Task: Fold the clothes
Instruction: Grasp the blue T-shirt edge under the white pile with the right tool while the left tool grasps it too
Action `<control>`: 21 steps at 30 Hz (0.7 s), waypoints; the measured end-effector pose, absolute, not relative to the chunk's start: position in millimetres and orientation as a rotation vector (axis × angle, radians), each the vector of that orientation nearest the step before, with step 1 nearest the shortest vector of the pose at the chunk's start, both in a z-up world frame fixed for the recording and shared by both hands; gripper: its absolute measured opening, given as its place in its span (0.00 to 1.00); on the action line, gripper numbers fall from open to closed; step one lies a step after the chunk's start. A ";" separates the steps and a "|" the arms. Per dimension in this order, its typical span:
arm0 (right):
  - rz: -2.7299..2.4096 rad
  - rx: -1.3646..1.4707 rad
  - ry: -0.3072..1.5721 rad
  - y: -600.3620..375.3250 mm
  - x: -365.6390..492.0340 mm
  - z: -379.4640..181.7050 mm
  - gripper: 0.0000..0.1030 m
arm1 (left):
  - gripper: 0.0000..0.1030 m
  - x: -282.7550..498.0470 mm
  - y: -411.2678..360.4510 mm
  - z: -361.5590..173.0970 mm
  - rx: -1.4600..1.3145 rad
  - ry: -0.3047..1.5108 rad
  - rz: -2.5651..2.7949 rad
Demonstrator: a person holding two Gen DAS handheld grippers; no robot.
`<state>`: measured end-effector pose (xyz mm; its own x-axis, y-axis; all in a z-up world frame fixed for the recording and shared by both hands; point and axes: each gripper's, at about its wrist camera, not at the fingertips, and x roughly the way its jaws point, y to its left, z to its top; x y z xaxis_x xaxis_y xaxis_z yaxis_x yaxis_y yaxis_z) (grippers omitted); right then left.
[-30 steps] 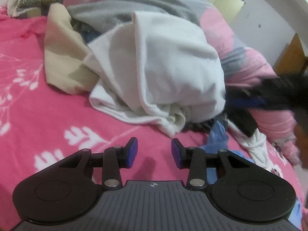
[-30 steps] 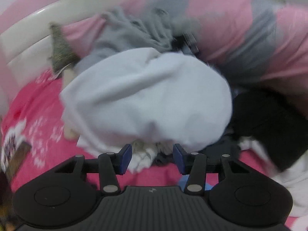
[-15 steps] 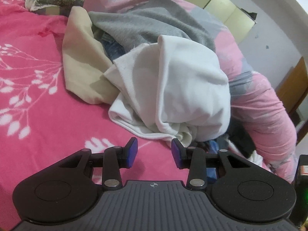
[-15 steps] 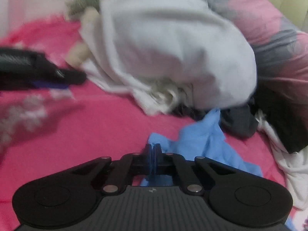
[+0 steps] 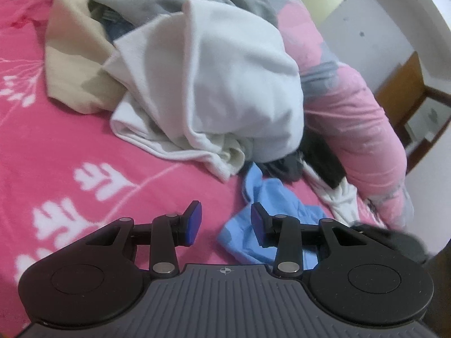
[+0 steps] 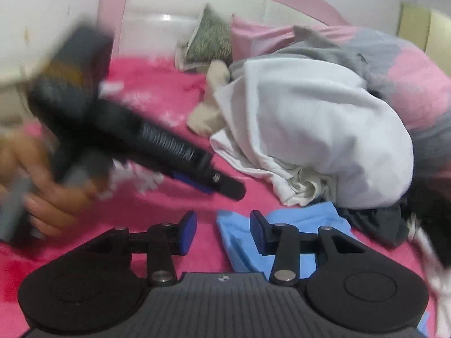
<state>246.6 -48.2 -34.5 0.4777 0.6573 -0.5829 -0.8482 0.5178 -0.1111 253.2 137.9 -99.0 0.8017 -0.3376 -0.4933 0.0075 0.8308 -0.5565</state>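
The blue garment [image 6: 284,231] lies crumpled on the pink bed sheet [image 5: 56,146], just in front of the white clothes pile [image 5: 214,84]. It looks thin, soft and light, so a near edge is the best hold. The left gripper [image 5: 225,224] and right gripper [image 6: 222,232] both have spread fingers, grasping nothing

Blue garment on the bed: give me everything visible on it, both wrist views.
The blue garment is light blue, thin soft fabric, crumpled and unfolded. It lies flat on the pink bedspread, one end running under the edge of the white garment and against dark clothes. Both the left gripper and the right gripper hover open over its near edge; neither grips it. No sleeves or collar discernible.
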 end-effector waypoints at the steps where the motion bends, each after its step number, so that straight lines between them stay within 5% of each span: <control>1: 0.930 -0.376 0.528 -58.5 254.8 -28.1 0.43 | 0.37 254.0 134.8 -99.6 -0.554 0.625 -0.201; 5: 0.776 -0.229 0.602 -77.4 316.0 -10.6 0.43 | 0.35 255.6 120.2 -101.3 -0.474 0.647 -0.218; 11: 0.694 -0.188 0.772 -46.3 417.3 -33.3 0.36 | 0.17 254.1 105.6 -104.6 -0.376 0.674 -0.217; 19: 0.747 -0.229 0.955 -20.1 458.5 -67.9 0.32 | 0.17 256.4 119.2 -111.4 -0.512 0.701 -0.228; 21: 0.755 -0.225 0.961 -20.6 460.5 -67.8 0.23 | 0.13 257.4 119.6 -112.2 -0.520 0.702 -0.223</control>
<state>460.5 -20.6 -67.8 0.3447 0.4804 -0.8065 -0.6702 0.7275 0.1470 257.4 119.6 -112.2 0.7466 -0.3641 -0.5567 0.0231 0.8506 -0.5253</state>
